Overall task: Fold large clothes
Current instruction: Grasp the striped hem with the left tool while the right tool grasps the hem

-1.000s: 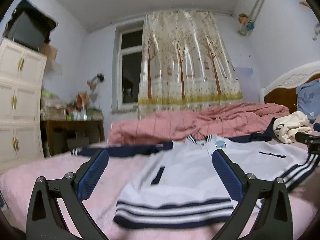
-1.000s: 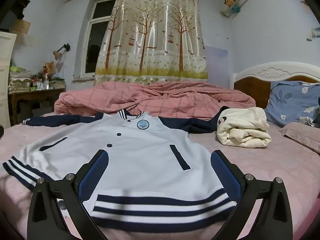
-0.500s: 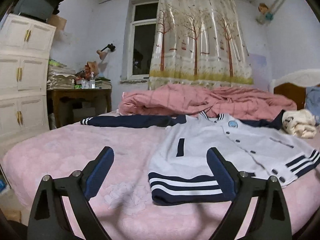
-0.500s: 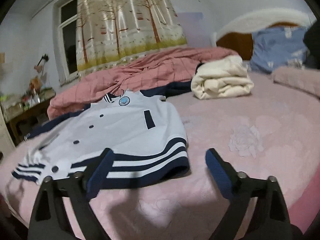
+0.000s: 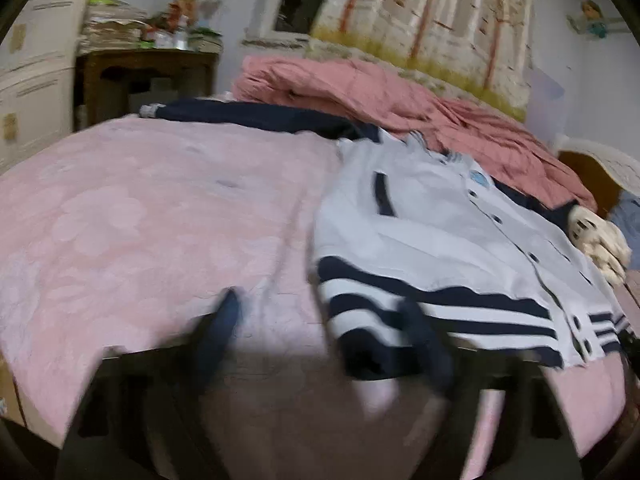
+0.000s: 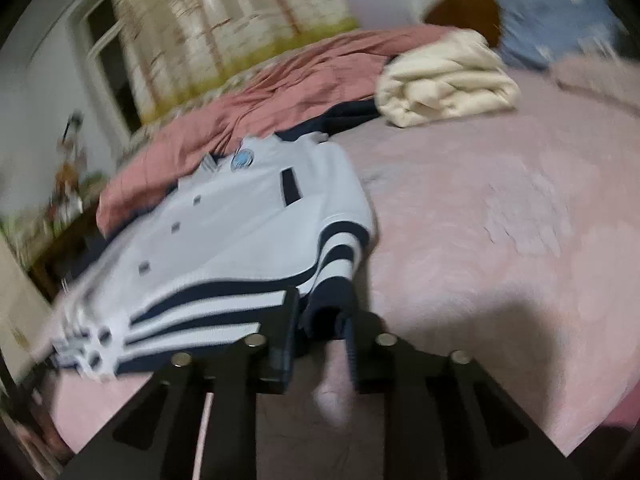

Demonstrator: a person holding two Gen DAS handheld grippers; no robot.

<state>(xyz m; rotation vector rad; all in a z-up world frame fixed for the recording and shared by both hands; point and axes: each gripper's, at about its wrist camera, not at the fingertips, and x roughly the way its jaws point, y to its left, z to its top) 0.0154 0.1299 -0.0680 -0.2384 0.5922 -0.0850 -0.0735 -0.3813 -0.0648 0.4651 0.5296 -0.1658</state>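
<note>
Your right gripper (image 6: 320, 332) is at the near right corner of the jacket (image 6: 248, 220). Its jaws are closing, and the dark striped hem corner sits between them; through the blur the pads seem to press on the cloth already.

Your left gripper (image 5: 320, 332) is at the near left corner of the same jacket (image 5: 436, 248). Its jaws are closing too. One pad lies over the striped hem and the other over the bare pink bedspread (image 5: 140, 220), so the hem corner is between them, but the pads do not press on it yet.

The jacket lies flat and face up on the bed, hem near you, collar far, with one dark sleeve (image 5: 256, 116) stretched out to the left.

Beyond the collar lies a crumpled pink quilt (image 6: 280, 88). Far on the right a folded cream garment (image 6: 448, 80) rests on the bedspread.
</note>
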